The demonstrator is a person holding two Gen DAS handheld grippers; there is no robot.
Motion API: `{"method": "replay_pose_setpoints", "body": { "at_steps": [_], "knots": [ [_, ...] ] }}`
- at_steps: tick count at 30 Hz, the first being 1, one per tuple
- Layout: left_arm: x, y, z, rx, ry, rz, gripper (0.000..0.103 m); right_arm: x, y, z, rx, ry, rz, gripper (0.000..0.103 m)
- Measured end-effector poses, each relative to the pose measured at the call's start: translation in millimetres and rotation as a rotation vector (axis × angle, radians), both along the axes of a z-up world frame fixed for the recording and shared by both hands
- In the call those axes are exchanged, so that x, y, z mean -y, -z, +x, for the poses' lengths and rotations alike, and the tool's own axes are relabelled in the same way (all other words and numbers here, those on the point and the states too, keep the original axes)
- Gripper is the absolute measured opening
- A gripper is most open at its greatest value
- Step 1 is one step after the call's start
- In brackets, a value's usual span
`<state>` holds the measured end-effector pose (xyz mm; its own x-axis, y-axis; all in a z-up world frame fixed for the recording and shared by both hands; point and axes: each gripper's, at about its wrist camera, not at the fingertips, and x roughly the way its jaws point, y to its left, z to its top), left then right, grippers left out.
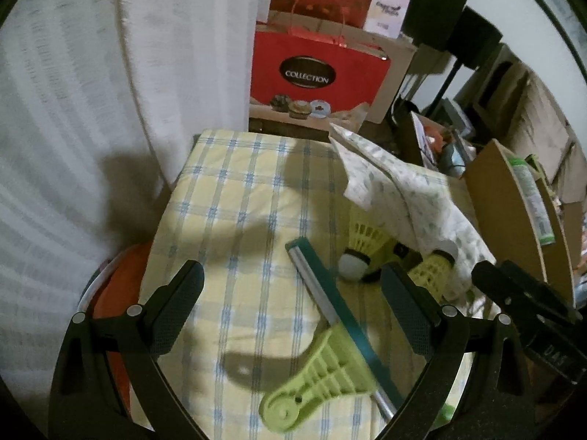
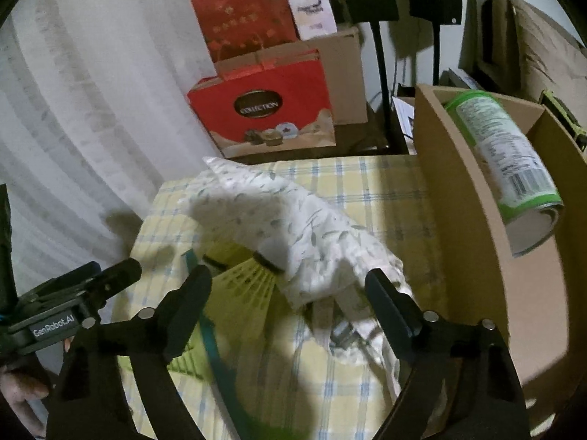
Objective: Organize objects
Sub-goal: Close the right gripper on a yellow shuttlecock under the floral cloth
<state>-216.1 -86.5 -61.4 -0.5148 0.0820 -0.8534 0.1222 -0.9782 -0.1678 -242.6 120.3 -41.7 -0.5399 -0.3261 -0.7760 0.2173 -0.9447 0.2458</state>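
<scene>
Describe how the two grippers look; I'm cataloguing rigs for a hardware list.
Both are matte black. The left gripper has two flat fingers with textured pads on curved arms, and round silver pivot pins. The right gripper is built the same way. From the right wrist view, the left one's body carries white "GenRobot.AI" lettering. No cables or sleeves show.

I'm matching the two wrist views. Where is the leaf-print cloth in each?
Left wrist: the cloth is right of centre, draped over yellow shuttlecocks.
Right wrist: the cloth is at centre, above the open fingers.
Shared landmark: the red bag behind the table.
</scene>
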Motion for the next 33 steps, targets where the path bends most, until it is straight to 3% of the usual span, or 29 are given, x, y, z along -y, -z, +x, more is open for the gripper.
{"method": "replay_pose_setpoints", "body": {
  "at_steps": [14, 17, 19, 20, 28, 31, 33],
  "knots": [
    [-5.1, 29.3, -37.5, 0.072, 0.031, -0.007, 0.097, 12.8, 29.7, -30.9, 0.071, -0.004, 0.037, 0.070],
    [-9.6, 32.4, -39.2, 0.081, 0.049, -0.020, 0.096, 15.2, 33.3, -32.5, 0.064, -0.002, 0.068, 0.061],
    [-12.7, 33.0, -39.5, 0.084, 0.067, -0.020, 0.096, 18.0, 34.4, -32.9, 0.057, 0.001, 0.097, 0.045],
    [-14.5, 33.0, -39.4, 0.085, 0.076, -0.020, 0.096, 18.0, 35.1, -32.6, 0.057, -0.002, 0.110, 0.042],
    [-33.8, 36.3, -43.0, 0.104, 0.157, -0.046, 0.096, 10.5, 24.2, -26.5, 0.031, -0.016, 0.077, 0.028],
    [-43.6, 39.4, -45.4, 0.120, 0.188, -0.058, 0.096, 12.1, 20.0, -24.4, 0.024, -0.024, 0.078, 0.027],
    [-48.9, 43.3, -47.5, 0.135, 0.197, -0.070, 0.089, 13.5, 19.3, -23.5, 0.030, -0.032, 0.078, 0.027]
  ]
}}
